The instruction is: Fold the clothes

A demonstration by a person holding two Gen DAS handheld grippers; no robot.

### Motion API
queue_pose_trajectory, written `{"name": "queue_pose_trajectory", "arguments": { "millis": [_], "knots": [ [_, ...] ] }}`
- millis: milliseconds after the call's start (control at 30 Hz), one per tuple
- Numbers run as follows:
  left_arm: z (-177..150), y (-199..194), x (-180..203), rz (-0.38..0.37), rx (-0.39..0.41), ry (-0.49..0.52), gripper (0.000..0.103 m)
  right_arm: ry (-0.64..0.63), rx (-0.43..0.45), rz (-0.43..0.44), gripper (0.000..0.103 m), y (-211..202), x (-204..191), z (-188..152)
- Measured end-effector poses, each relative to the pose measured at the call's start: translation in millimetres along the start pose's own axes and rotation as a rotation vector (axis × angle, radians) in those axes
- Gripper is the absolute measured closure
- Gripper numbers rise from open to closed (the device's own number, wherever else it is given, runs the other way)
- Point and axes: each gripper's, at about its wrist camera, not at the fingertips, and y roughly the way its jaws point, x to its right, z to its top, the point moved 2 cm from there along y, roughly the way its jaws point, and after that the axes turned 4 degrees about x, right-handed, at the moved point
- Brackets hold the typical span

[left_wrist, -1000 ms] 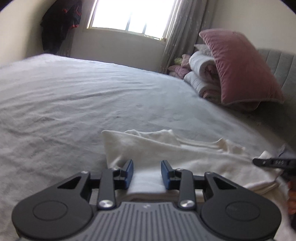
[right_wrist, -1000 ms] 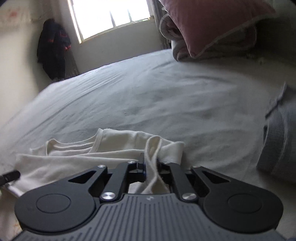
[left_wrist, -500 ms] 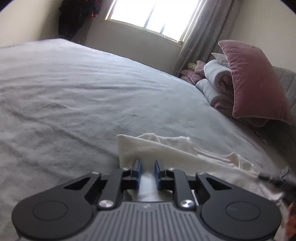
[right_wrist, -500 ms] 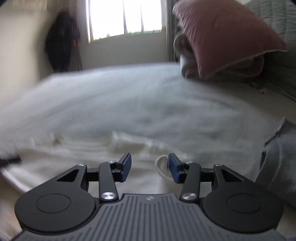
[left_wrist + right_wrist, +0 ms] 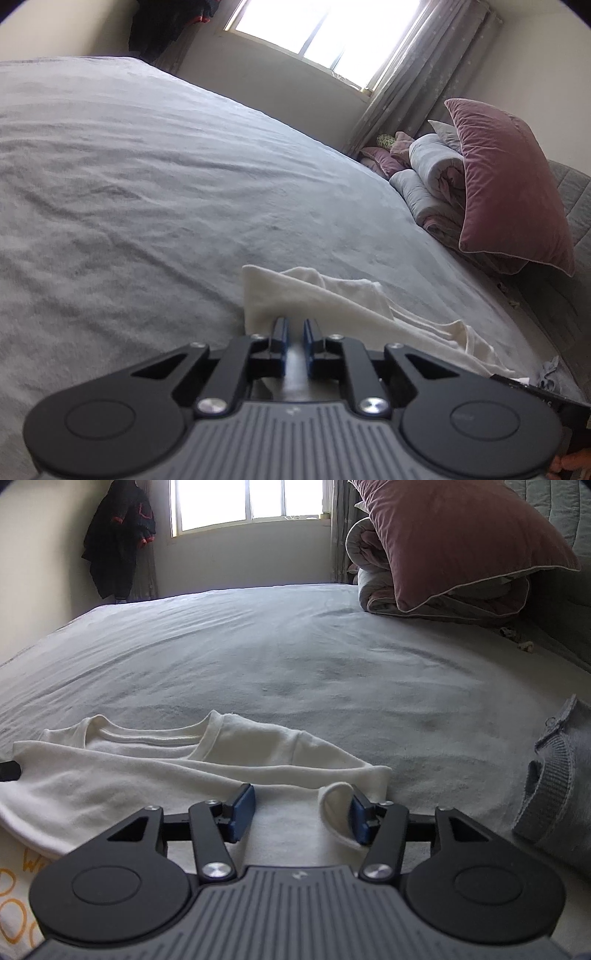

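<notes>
Grey bed (image 5: 295,657) fills both views; the cream shirt (image 5: 147,775) lies at lower centre. Left gripper (image 5: 294,328) jaws have just narrowed, pinching a shirt fold for lifting. Right gripper (image 5: 301,812) jaws have just opened wide, freeing the sleeve loop beside its pad.

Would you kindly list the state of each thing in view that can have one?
Left gripper: jaws just closing, pinching the cream shirt.
Right gripper: jaws just opening, open over a small loop of the fabric.
Cream shirt: partly folded, flat on the bed.
Grey sweater: crumpled, unfolded.
</notes>
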Motion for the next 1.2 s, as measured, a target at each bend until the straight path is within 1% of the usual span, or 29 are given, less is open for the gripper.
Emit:
{"name": "queue_pose_trajectory", "arguments": {
  "millis": [133,200,333,467,600,700,733,767,833,867,900,967,1100,1200],
  "knots": [
    [-0.5,-1.7,2.3,0.002,0.003,0.009,0.091,0.004,0.001,0.007,0.043,1.0,1.0,-0.1],
    [-1.1,-5.1,5.9,0.011,0.010,0.035,0.091,0.004,0.002,0.005,0.043,0.8,0.2,0.4],
    [-3.8,-12.9,17.3,0.059,0.022,0.119,0.091,-0.005,0.008,-0.004,0.042,-1.0,-1.7,2.0],
    [-4.8,-18.3,23.8,0.097,0.007,0.167,0.091,0.019,0.006,0.016,0.041,-0.5,2.7,1.5],
    [-12.5,-36.6,33.6,0.159,-0.010,0.286,0.090,0.046,0.010,0.044,0.037,0.7,6.4,-0.2],
    [-20.1,-49.8,30.1,0.185,-0.009,0.285,0.089,0.040,0.013,0.047,0.035,0.6,4.5,-0.7],
    [-22.7,-54.3,26.4,0.195,0.002,0.249,0.083,0.039,0.014,0.048,0.034,0.4,4.0,-0.8],
    [-25.3,-59.0,22.8,0.202,0.013,0.211,0.080,0.039,0.014,0.050,0.034,0.1,3.5,-0.9],
    [-28.3,-71.1,16.0,0.188,0.020,0.127,0.072,0.040,0.015,0.053,0.033,0.0,3.9,-0.7],
    [-29.2,-78.2,13.6,0.180,0.011,0.090,0.069,0.041,0.015,0.054,0.033,-0.1,4.1,-0.6],
    [-31.3,-84.3,12.0,0.180,-0.007,0.077,0.067,0.039,0.015,0.054,0.033,-0.1,3.6,-0.7],
    [-35.8,-96.4,9.2,0.182,-0.040,0.057,0.067,0.033,0.014,0.053,0.031,-0.3,2.5,-1.0],
    [-53.0,-115.8,15.2,0.193,-0.042,0.134,0.064,0.022,0.012,0.050,0.028,-0.2,0.4,-1.4],
    [-54.5,-114.3,25.5,0.240,-0.073,0.179,0.063,0.016,0.011,0.048,0.027,0.6,-0.4,-1.7]
  ]
}}
